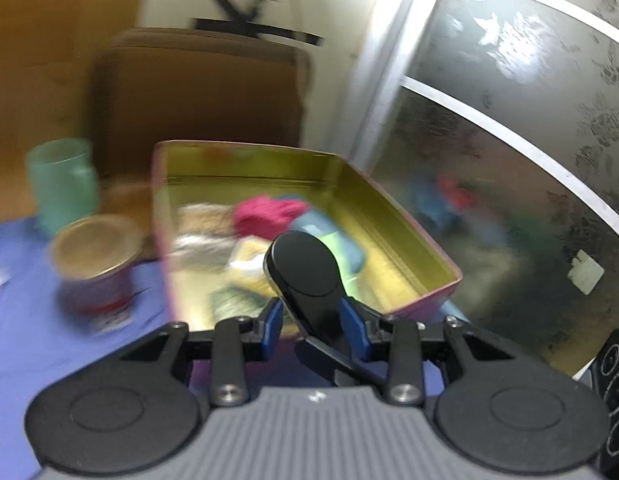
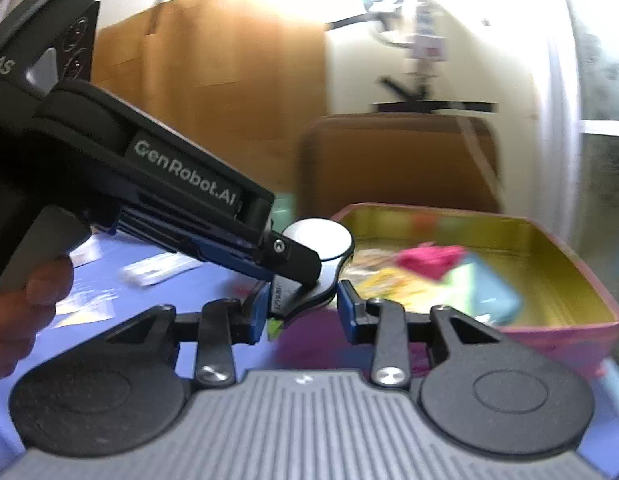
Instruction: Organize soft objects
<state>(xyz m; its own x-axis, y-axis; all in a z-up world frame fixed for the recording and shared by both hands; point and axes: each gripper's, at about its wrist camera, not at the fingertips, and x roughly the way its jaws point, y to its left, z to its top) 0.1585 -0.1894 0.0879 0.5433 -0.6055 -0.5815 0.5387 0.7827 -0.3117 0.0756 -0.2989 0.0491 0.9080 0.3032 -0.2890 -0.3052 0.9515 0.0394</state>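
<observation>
Where the blue tabletop [image 1: 25, 320] meets a frosted glass door [image 1: 509, 168], a gold-lined tin [image 1: 373, 188] with a pink outer wall stands open, and cardboard boxes [image 2: 213, 64] rise behind it. Inside the tin lie the soft things, blurred: a pink cloth [image 1: 265, 212] toward the back, a light blue piece [image 1: 321, 224] beside it, and yellow and grey pieces nearer the front; what each one is I cannot tell. Left of the tin stand a green jar [image 1: 63, 184] and, in front of it, a red can [image 1: 95, 264] with a gold lid.

Over the tin's near edge, the left hand-held gripper [image 1: 313, 320] is clamped on a black paddle-shaped object [image 1: 305, 272], its blue pads [image 1: 351, 320] pressing the narrow neck while the rounded end sticks out forward above the cloths. In the right wrist view this same gripper comes in from the left, a person's hand [image 2: 25, 292] around its grip, and the object's face shows white there.

The right hand-held gripper [image 2: 303, 312] hangs just before the tin with its jaws partly apart; the object's lower end sits between them, and whether the pads touch it I cannot tell.
</observation>
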